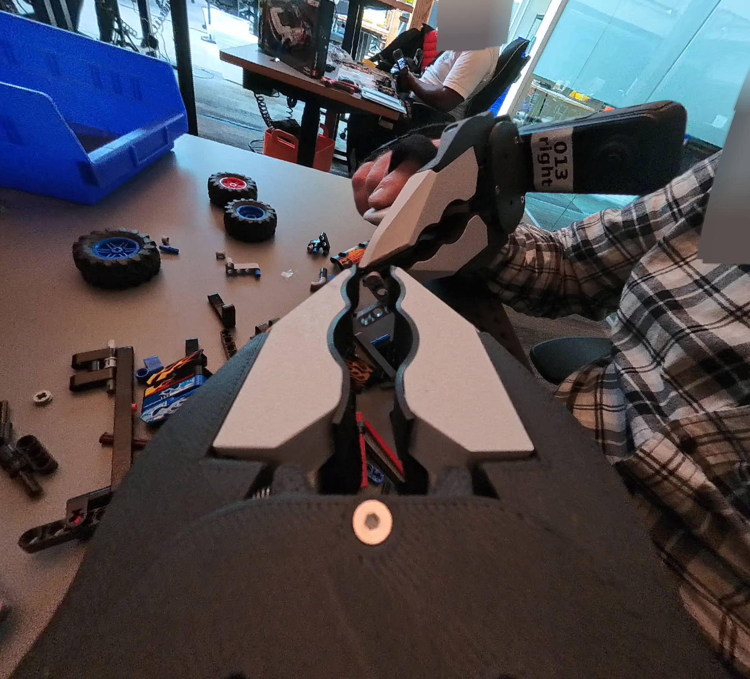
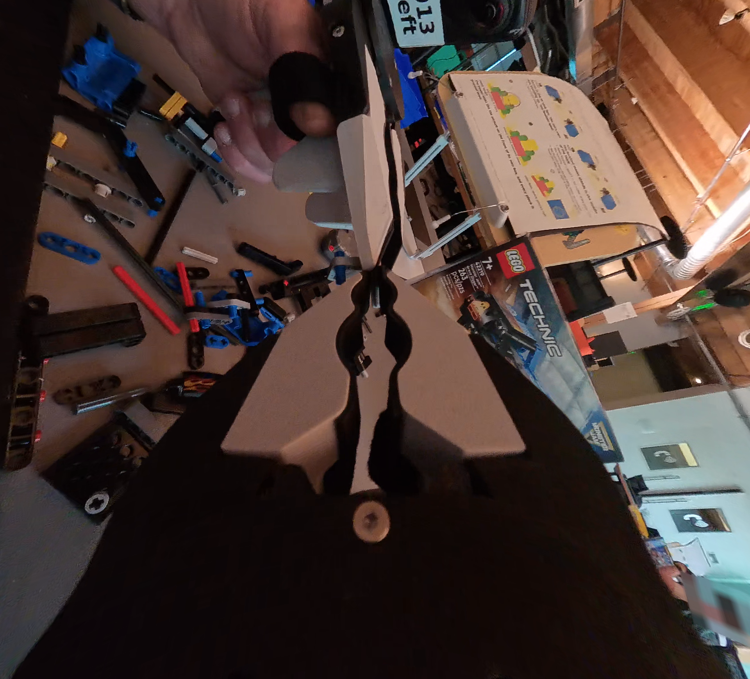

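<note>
Workbench, mid-build: my table (image 1: 81, 326) is strewn with loose toy-kit pieces. A blue bin (image 1: 81, 123) stands at its far left, a kit box (image 2: 527, 318) stands beyond my right jaws, and three wheels (image 1: 116, 255) lie well left of my hands.

Above the clutter, my left gripper (image 1: 373, 274) and right gripper (image 2: 375, 280) meet tip to tip, the right coming in from the upper right, almost square to the left.

My left jaws are drawn nearly together and pinch a small dark part (image 1: 376, 286) right at the tips. My right jaws stand only a sliver apart. A thin pale pin (image 2: 376, 296) lies in that gap, its length along the fingers. I cannot tell whether they grip it.

Neither hand is nearer, as both sets of tips touch at the part.
</note>
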